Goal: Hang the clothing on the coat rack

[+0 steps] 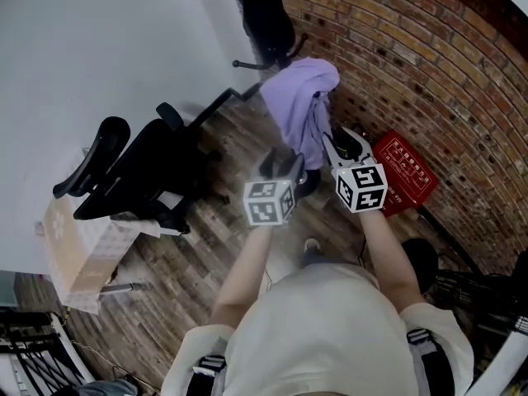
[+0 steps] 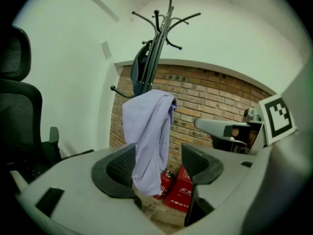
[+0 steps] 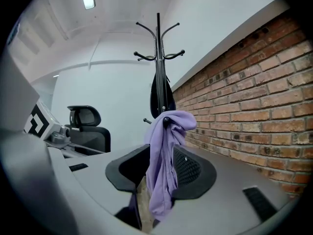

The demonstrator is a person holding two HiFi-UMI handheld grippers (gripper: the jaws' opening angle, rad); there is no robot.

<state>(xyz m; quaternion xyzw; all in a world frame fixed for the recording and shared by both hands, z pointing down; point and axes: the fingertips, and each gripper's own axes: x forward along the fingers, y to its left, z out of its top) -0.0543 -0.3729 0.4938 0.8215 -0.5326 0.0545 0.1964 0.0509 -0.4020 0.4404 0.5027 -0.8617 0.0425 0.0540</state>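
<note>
A lilac garment hangs draped over a lower hook of the black coat rack, next to the brick wall. In the left gripper view the garment hangs beyond my left gripper, whose jaws stand wide apart with nothing pressed between them. My right gripper is open too. The garment hangs in line with its gap, and neither pad presses on the cloth. In the head view the left gripper and right gripper are side by side just short of the cloth.
Black office chairs stand at the left by a cardboard box. A red box and a red fire extinguisher sit at the foot of the brick wall. A dark bag hangs higher on the rack.
</note>
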